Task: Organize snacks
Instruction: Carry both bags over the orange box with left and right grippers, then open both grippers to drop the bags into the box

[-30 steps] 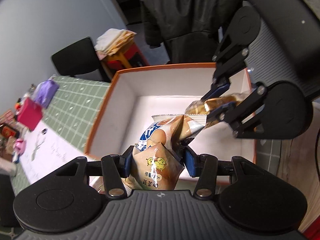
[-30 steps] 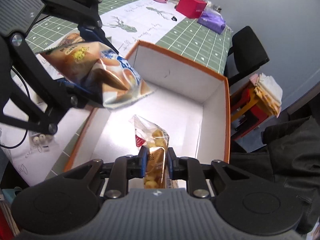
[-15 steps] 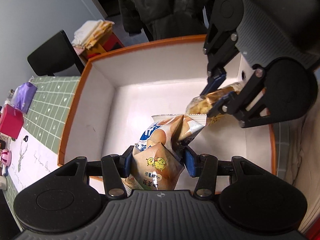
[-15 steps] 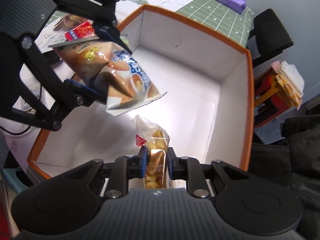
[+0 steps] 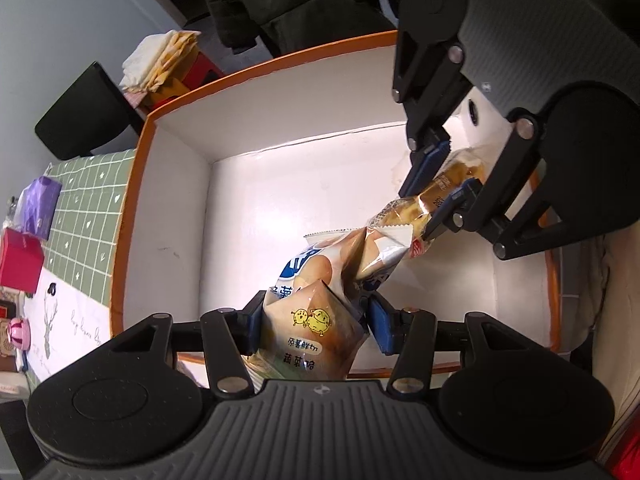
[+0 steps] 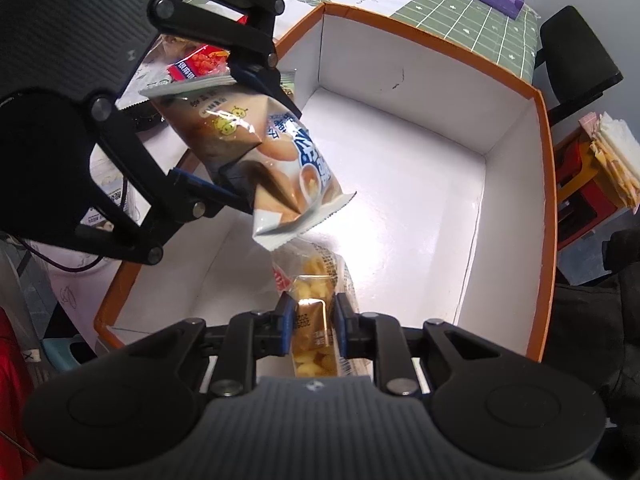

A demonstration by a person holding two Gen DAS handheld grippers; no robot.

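Orange-rimmed white box [image 6: 540, 152], floor bare. Left gripper [image 5: 310, 314] pinching brown chip bag [image 5: 316, 320]; right gripper [image 6: 309, 320], jaws just easing apart, nipping clear puff packet [image 6: 312, 292]. Both over box, bag tips overlapping. Risks: snagging on release; early slip; landing heaped.

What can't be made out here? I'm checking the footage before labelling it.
- Bottom end of the brown chip bag, left wrist view: cut off by the left gripper body.
- Small print on the clear snack packet, right wrist view: too small.
- Red packet, right wrist view: mostly hidden behind gripper linkage.
- Box near corner floor: covered by both bags.
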